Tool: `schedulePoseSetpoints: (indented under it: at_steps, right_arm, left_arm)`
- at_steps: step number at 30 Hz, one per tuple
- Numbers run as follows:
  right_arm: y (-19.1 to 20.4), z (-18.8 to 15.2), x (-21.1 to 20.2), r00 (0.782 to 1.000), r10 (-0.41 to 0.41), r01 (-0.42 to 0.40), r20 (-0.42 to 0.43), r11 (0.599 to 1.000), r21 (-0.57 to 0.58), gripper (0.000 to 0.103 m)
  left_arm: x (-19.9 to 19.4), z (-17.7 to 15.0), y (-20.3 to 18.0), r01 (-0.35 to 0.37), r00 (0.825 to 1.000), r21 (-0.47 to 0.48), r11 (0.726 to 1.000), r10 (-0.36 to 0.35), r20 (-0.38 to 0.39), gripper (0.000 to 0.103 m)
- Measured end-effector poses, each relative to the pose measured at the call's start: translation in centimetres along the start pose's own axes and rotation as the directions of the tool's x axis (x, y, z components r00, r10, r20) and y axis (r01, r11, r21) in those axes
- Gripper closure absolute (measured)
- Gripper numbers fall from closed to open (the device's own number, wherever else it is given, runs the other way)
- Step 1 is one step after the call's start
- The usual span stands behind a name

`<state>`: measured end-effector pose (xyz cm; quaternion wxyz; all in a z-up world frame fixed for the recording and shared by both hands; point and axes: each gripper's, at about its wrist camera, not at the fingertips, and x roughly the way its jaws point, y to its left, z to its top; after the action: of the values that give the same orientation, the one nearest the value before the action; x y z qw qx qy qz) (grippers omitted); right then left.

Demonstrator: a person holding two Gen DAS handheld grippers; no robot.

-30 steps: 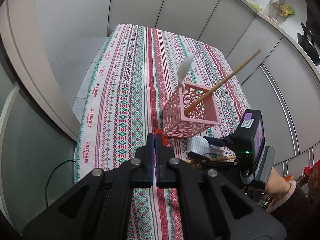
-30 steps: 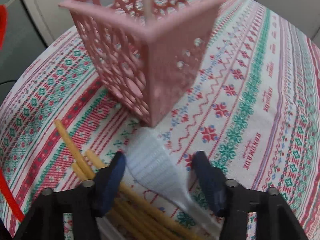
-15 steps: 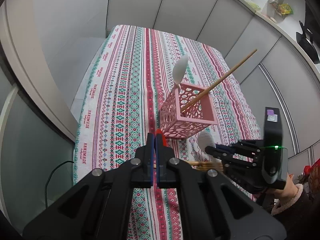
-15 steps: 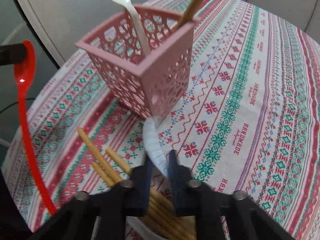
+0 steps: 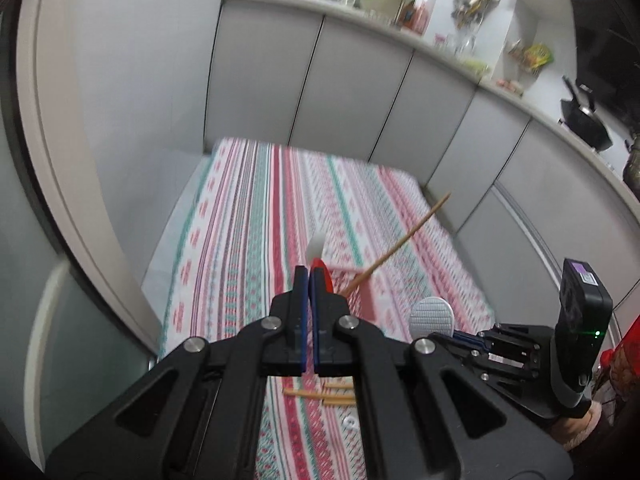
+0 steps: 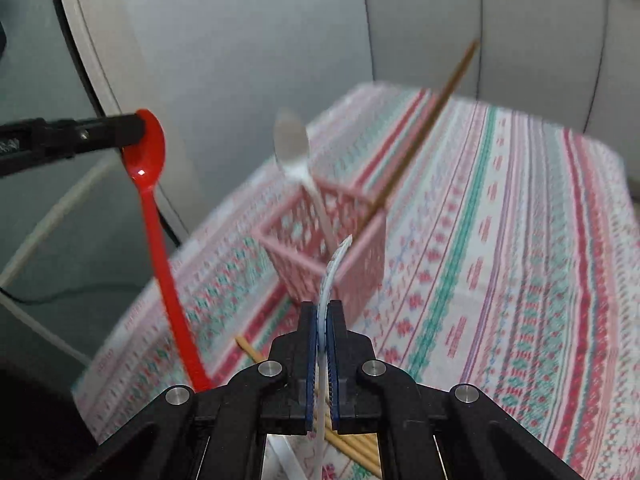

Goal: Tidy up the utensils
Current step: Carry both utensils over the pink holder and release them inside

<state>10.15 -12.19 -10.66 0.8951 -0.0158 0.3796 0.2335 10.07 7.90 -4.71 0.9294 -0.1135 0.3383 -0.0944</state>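
Left tool is clamped tight on the bowl end of one red spoon, its long handle dangling down toward the near left edge of the surface. Right tool is pinched shut too, gripping one white ribbed spoon edge-on, its tip poking up just in front of the pink basket; from the left wrist view that ribbed bowl shows as a round disc ahead of the right tool. One pink lattice basket stands on the striped cloth, middle of the surface, and it holds two things: one white spoon, bowl up, leaning left, and one wooden chopstick slanting up to the far right. More chopsticks lie loose on the cloth at the near edge, under the right tool; several, bundled and partly hidden, so the exact count can't be told. Three butt ends show in the left view.
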Motion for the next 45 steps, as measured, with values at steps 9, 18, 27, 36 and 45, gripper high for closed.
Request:
schedulePoseSetpoints:
  at_steps: [9,18,27,36,45]
  right_arm:
    - [-1.6,2.7,-3.5,0.984,-0.063,0.050,0.168,0.995,0.083,0.100]
    - [-2.0,4.5,-3.0,0.965,-0.098,0.065,0.244,0.988,0.140,0.099]
    - [-1.5,5.8,-1.5,0.945,-0.123,0.080,0.304,0.986,0.149,0.099]
    - [-0.9,6.1,0.2,0.939,-0.141,0.092,0.313,0.982,0.166,0.099]
    - [-0.6,6.4,2.1,0.934,-0.161,0.111,0.318,0.979,0.168,0.099]
  left_arm:
    - [-2.3,2.7,-1.8,-0.078,0.971,0.026,0.997,0.070,0.227,0.101]
    - [1.2,3.4,-2.9,-0.212,0.939,0.084,0.974,0.180,0.294,0.101]
    - [5.3,2.3,-3.7,-0.244,0.939,0.198,0.949,0.180,0.292,0.101]
    - [6.7,2.2,-2.6,-0.160,0.978,0.176,0.971,0.132,0.163,0.097]
    - [4.7,1.9,-0.5,-0.147,0.986,0.090,0.985,0.139,0.095,0.073]
